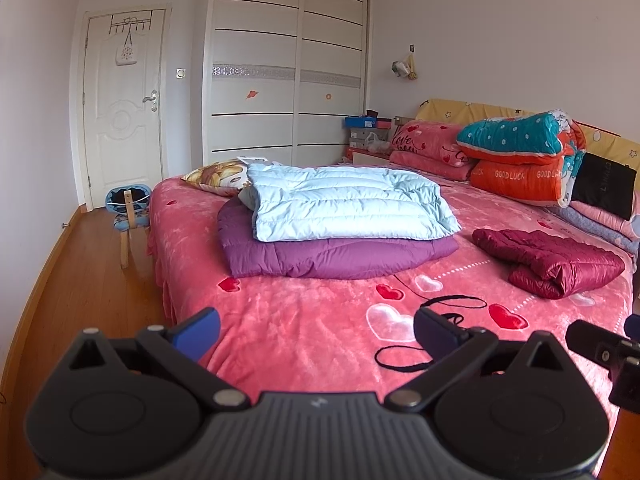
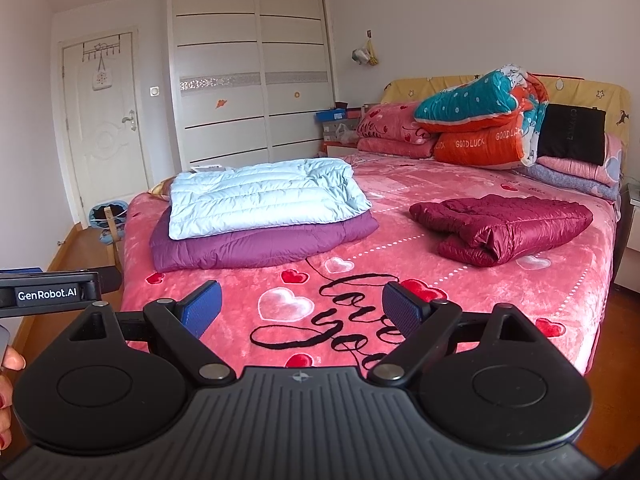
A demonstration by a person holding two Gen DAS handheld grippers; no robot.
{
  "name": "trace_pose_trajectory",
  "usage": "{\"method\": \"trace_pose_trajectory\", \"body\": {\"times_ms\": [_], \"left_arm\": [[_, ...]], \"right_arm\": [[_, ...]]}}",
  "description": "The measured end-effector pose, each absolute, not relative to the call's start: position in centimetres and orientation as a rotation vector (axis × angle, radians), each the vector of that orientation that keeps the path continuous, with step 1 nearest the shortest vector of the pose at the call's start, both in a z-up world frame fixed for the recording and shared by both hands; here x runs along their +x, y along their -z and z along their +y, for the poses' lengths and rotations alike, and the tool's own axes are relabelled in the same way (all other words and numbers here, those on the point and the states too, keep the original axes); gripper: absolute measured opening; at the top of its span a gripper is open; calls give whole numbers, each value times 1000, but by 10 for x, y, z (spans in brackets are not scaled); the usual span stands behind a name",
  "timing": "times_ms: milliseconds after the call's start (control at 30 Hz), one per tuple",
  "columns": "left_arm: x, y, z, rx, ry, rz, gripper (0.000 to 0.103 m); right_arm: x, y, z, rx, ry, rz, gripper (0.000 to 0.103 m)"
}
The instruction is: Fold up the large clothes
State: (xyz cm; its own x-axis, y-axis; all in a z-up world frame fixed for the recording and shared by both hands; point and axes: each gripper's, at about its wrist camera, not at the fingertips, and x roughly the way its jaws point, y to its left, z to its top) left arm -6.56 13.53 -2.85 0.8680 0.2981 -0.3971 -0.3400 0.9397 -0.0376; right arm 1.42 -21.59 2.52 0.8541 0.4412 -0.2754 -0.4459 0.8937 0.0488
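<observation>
As both tools hang over the foot edge of the bed, neither touching fabric, the inventory reads as follows.

Left gripper: jaws spread wide, nothing held; blue ribbed pads. Right gripper: likewise wide apart and empty.

Item 1, maroon jacket: quilted puffer, glossy shell, loosely bundled with one end rolled under; lies toward the right edge of the bed, about midway up. Long axis runs roughly across the bed, slanting toward the headboard on its right. Ahead and to the right of both grippers, well apart from each; the right gripper judged nearer. Looks the least tidy of the garments, so probably the next piece to be worked, though this is a judgement.

Item 2, pale blue jacket: channel-quilted, matte, puffy; folded to a flat rectangle and resting on item 3.

Item 3, purple jacket: padded, smooth shell, folded; lies toward the left edge of the bed, ahead and left of the grippers.

Bed cover: pink plush fleece with hearts and black script.

Headboard end: stacked quilts in teal and orange, pink pillows, a black bag.

Handling note: slick, springy fill will likely resist creasing and slip from a shallow pinch.
</observation>
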Motion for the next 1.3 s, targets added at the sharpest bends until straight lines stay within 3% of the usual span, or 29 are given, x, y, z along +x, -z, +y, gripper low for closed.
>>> {"method": "trace_pose_trajectory", "body": {"times_ms": [1300], "left_arm": [[-16, 69, 109, -99, -182, 468, 102]], "right_arm": [[61, 15, -249, 24, -353, 301, 103]]}}
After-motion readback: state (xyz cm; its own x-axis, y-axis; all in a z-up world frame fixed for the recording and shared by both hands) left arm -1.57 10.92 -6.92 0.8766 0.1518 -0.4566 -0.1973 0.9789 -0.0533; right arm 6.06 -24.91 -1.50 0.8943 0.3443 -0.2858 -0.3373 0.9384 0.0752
